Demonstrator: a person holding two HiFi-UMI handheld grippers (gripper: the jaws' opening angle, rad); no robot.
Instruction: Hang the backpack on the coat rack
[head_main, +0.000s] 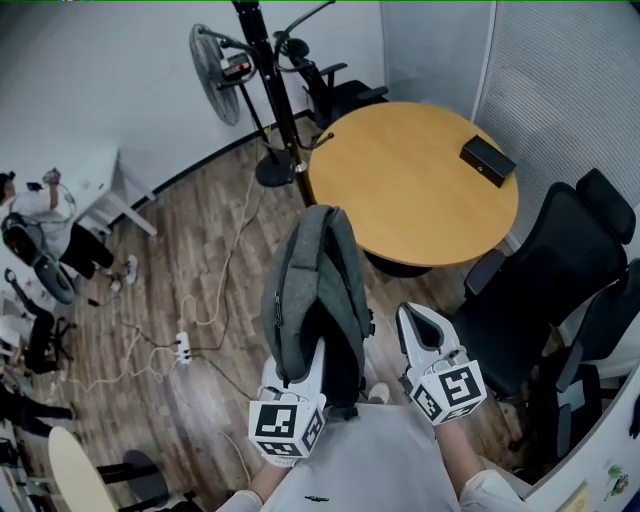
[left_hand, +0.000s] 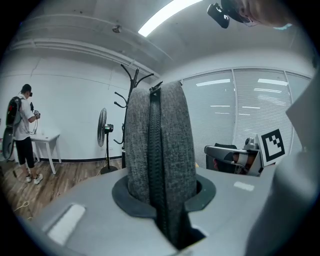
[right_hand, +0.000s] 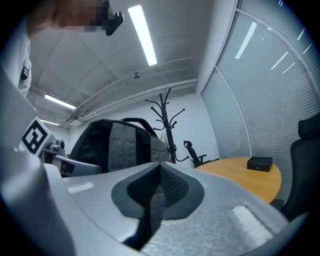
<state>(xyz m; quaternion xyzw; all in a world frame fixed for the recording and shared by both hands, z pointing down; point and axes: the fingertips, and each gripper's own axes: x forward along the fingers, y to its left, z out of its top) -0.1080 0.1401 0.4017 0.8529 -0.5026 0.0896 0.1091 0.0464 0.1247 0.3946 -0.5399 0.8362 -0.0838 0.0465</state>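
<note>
I hold a grey backpack (head_main: 312, 290) upright in front of me, with my left gripper (head_main: 318, 352) shut on its lower part. In the left gripper view the backpack's zipped edge (left_hand: 157, 150) stands between the jaws and fills the middle. My right gripper (head_main: 409, 314) hangs beside the backpack on its right, apart from it, jaws shut together with nothing seen between them. The black coat rack (head_main: 268, 85) stands on the floor beyond the backpack, next to the round table. Its hooks show in the left gripper view (left_hand: 131, 82), and the coat rack (right_hand: 165, 120) also shows in the right gripper view.
A round wooden table (head_main: 400, 190) with a black box (head_main: 487, 160) is at the right, ringed by black office chairs (head_main: 560, 270). A standing fan (head_main: 215, 70) is left of the rack. Cables and a power strip (head_main: 182, 347) lie on the floor. A person (head_main: 45, 225) stands far left.
</note>
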